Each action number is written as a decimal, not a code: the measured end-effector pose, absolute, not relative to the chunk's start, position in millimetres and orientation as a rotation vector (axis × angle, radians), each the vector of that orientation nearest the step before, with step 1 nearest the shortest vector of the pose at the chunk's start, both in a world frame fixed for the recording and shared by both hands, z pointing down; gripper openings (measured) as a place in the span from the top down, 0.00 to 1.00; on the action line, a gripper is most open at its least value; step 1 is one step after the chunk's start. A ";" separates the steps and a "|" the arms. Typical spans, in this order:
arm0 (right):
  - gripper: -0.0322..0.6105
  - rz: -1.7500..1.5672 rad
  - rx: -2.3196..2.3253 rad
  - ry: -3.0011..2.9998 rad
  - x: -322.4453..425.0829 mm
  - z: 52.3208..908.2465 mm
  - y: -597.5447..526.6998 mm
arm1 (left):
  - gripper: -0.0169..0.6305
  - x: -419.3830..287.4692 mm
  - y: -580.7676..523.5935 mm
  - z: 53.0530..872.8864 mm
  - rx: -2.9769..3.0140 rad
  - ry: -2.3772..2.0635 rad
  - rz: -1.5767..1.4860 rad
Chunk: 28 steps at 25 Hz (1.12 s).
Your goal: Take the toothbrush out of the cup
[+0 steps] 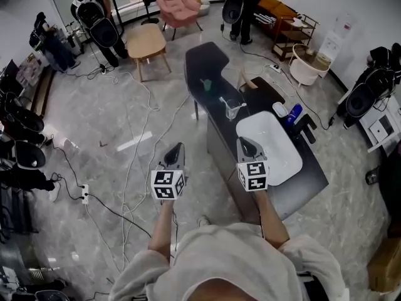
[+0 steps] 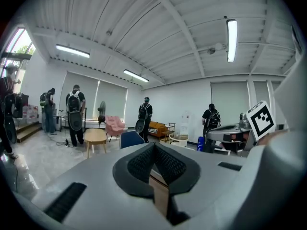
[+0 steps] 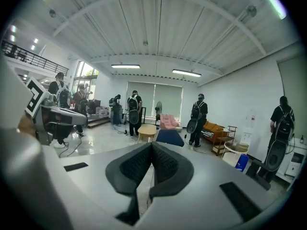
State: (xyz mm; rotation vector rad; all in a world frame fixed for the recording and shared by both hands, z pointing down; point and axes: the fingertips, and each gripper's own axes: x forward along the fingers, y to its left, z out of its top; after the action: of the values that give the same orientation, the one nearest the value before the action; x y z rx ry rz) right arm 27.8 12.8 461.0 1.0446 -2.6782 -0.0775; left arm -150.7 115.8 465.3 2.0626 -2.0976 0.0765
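Note:
In the head view a clear cup (image 1: 232, 110) stands on a long dark counter (image 1: 216, 115), with a thin pale toothbrush (image 1: 224, 101) leaning out of it. A white basin (image 1: 270, 148) is set in the counter nearer to me. My left gripper (image 1: 178, 147) is over the floor left of the counter, shut and empty. My right gripper (image 1: 243, 140) is over the basin's near edge, also shut and empty, well short of the cup. The left gripper view (image 2: 153, 147) and the right gripper view (image 3: 151, 145) each show pads pressed together; neither shows the cup.
A small green object (image 1: 205, 84) stands further along the counter; a blue bottle (image 1: 293, 113) is beside the basin. Cables (image 1: 135, 146) trail over the marble floor. A wooden table (image 1: 146, 42), a pink armchair (image 1: 178, 4) and several people with backpacks stand at the back.

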 end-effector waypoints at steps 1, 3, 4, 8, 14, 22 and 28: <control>0.93 -0.077 1.051 -2.675 21.7 462.0 7.2 | 0.94 -156.8 109.4 466.5 2.068 -2.091 0.077; 0.93 -0.076 1.059 -2.667 11.2 464.5 -2.3 | 0.94 -167.0 98.0 469.3 2.078 -2.078 0.076; 0.93 -0.076 1.061 -2.663 6.3 466.5 -6.5 | 0.94 -171.7 93.0 471.2 2.080 -2.072 0.076; 0.93 -0.061 1.066 -2.645 -6.1 477.3 -20.4 | 0.94 -185.4 76.1 479.7 2.083 -2.054 0.085; 0.93 -0.044 1.064 -2.636 -20.0 484.2 -38.2 | 0.94 -199.0 54.1 485.1 2.084 -2.037 0.093; 0.93 -0.037 1.049 -2.645 -42.4 490.9 -88.0 | 0.94 -216.5 5.7 496.8 2.071 -2.025 0.108; 0.93 -0.043 1.033 -2.664 -62.4 485.0 -139.8 | 0.94 -231.4 -50.8 491.3 2.067 -2.034 0.111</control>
State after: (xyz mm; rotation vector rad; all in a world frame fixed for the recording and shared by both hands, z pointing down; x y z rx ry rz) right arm -62.4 -139.8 485.0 1.0334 -2.6643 -0.0433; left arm -231.4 -50.8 491.3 2.0666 -2.0344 0.1105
